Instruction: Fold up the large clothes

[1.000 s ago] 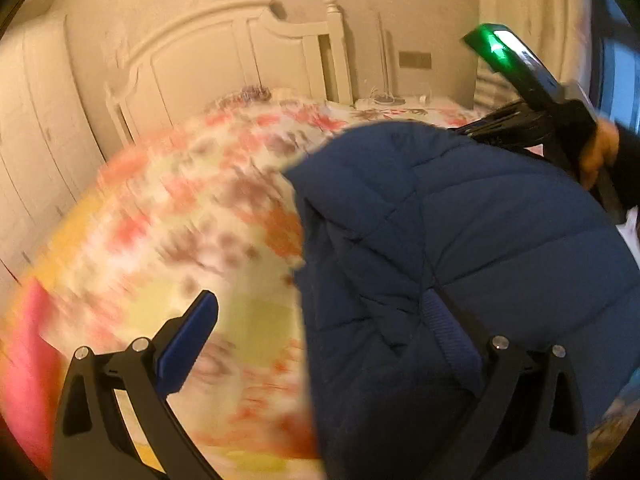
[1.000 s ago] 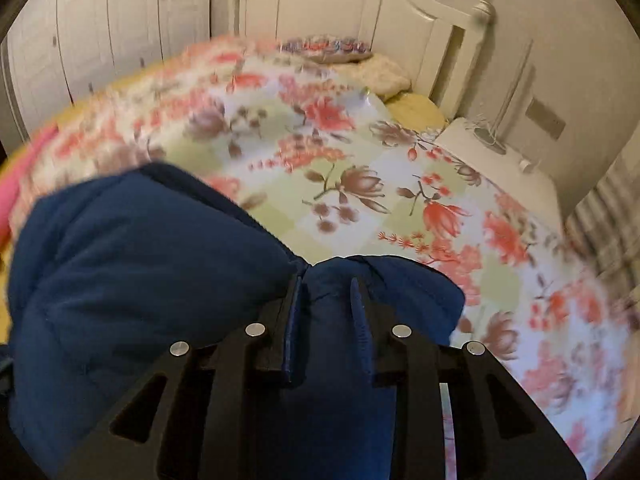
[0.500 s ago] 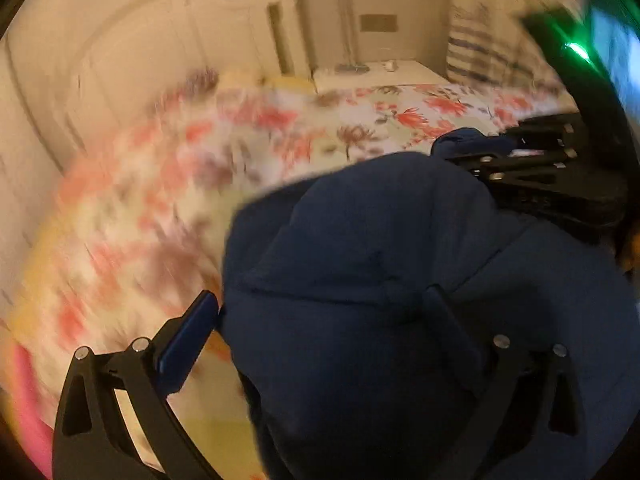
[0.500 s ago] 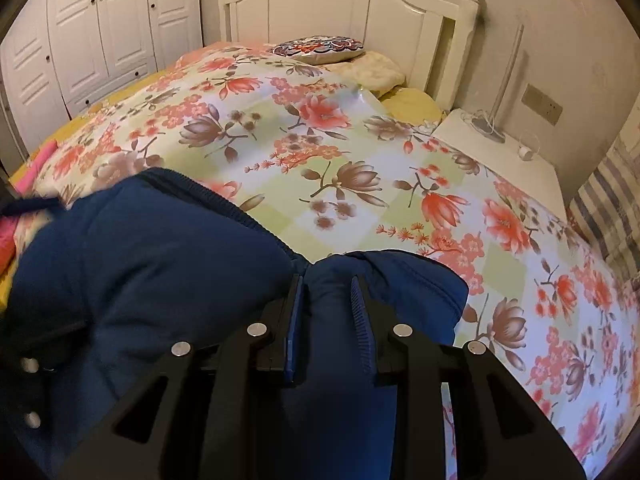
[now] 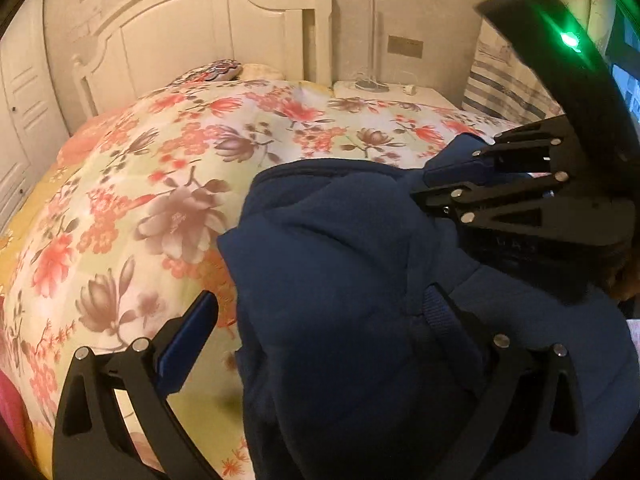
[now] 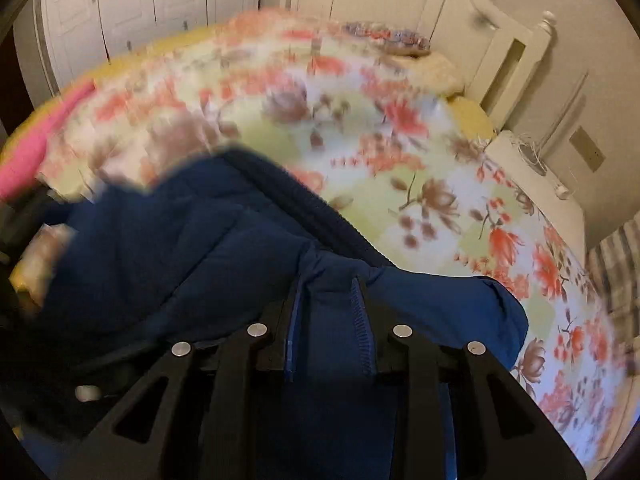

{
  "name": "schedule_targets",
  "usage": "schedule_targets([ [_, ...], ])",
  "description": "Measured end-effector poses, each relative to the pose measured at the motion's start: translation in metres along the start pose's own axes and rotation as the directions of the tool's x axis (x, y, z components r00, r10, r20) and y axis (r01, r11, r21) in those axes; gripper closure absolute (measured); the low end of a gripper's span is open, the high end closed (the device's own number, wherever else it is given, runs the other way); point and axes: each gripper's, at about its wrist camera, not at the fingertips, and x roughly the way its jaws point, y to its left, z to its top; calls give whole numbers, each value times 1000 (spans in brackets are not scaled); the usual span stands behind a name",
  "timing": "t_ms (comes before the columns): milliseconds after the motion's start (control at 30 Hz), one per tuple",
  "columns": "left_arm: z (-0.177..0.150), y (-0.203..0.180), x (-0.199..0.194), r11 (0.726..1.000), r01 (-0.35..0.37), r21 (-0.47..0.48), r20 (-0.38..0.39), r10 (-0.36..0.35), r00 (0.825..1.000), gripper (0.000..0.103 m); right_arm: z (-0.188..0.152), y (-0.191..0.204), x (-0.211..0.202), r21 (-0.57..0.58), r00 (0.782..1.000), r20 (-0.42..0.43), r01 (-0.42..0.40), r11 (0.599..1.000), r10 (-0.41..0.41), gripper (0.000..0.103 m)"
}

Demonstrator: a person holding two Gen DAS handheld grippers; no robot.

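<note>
A dark blue padded jacket (image 5: 360,280) lies bunched on the floral quilt (image 5: 168,200). My left gripper (image 5: 320,300) is open wide above its edge. The right one of its fingers (image 5: 444,316) is sunk in the jacket's bulk, while the left blue pad (image 5: 188,340) hangs free over the quilt. My right gripper (image 6: 326,292) is shut on a raised fold of the jacket (image 6: 192,248), with blue cloth pinched between its pads. In the left wrist view the right gripper (image 5: 452,178) sits at the jacket's far right corner, tool body and green light behind it.
The bed has a white headboard (image 5: 192,40) with a patterned pillow (image 5: 212,72) in front of it. A white nightstand (image 6: 532,168) stands beside the bed, and white wardrobe doors (image 6: 132,4) line the far side. A pink cloth (image 6: 36,148) lies at the quilt's edge. Striped fabric (image 5: 508,88) hangs at right.
The right gripper with its fold of jacket has come much closer to my left gripper. More of the jacket now bulges between the left jaws. The right wrist view has swung and blurred.
</note>
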Motion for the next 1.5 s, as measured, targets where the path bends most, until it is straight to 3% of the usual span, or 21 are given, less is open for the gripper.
schedule_targets([
  [100, 0, 2, 1, 1000, 18, -6, -6, -18, 1000, 2, 6, -8, -7, 16, 999, -21, -33, 999, 33, 74],
  [233, 0, 2, 1, 1000, 14, -5, 0, -14, 1000, 2, 5, -29, -30, 110, 996, 79, -58, 992, 49, 74],
  [300, 0, 1, 1, 1000, 16, -7, -2, -16, 1000, 2, 4, -32, -18, 135, 996, 42, -82, 987, 77, 73],
  [333, 0, 2, 2, 1000, 15, -9, -3, -15, 1000, 2, 2, -25, -4, 94, 998, -9, -61, 994, 62, 73],
  [467, -1, 5, 4, 999, 33, -24, -9, -34, 999, 2, 9, -13, 2, 18, 998, -59, -21, 1000, 22, 73],
  [567, -1, 5, 3, 999, 30, -23, -2, -30, 1000, 2, 10, -27, -13, 53, 1000, 2, -28, 998, 28, 74],
  [633, -1, 6, 4, 999, 33, -24, -2, -33, 999, 2, 4, -59, -21, 179, 997, 70, 7, 984, -20, 74],
  [733, -1, 6, 4, 999, 36, -26, -2, -36, 999, 2, -12, -101, -18, 386, 990, 135, -94, 918, 45, 74],
  [800, -1, 7, 5, 999, 42, -33, -5, -42, 999, 2, -14, -98, -9, 369, 992, 124, -73, 926, 28, 74],
  [967, -2, 8, 4, 998, 48, -39, -2, -49, 999, 2, -1, -69, -8, 247, 994, 61, 76, 966, -94, 73],
  [1033, -1, 8, 5, 998, 51, -41, -1, -51, 999, 2, -2, -72, -29, 270, 990, 132, 15, 963, -53, 74],
  [1067, -2, 8, 5, 998, 51, -41, -2, -51, 999, 2, -4, -75, -49, 304, 976, 212, -12, 953, -56, 74],
  [1133, -2, 8, 5, 998, 51, -40, -1, -51, 999, 2, -12, -86, -67, 370, 952, 265, 45, 928, -152, 73],
  [1167, -2, 8, 5, 998, 50, -41, -1, -51, 999, 2, -15, -91, -65, 394, 953, 250, 60, 917, -170, 73],
  [1267, -2, 9, 6, 998, 47, -48, -3, -47, 999, 2, -27, -98, -9, 372, 995, 51, 63, 926, -88, 73],
  [1333, -2, 9, 6, 997, 55, -55, -5, -56, 998, 2, -35, -96, 0, 350, 992, 102, 33, 936, -73, 73],
  [1400, -2, 10, 6, 997, 57, -54, -6, -58, 998, 2, -31, -103, -4, 396, 996, 75, 13, 918, -47, 73],
  [1500, -3, 9, -11, 999, 13, -43, 16, -13, 1000, 2, -18, -92, -25, 359, 993, 52, 77, 930, -103, 73],
])
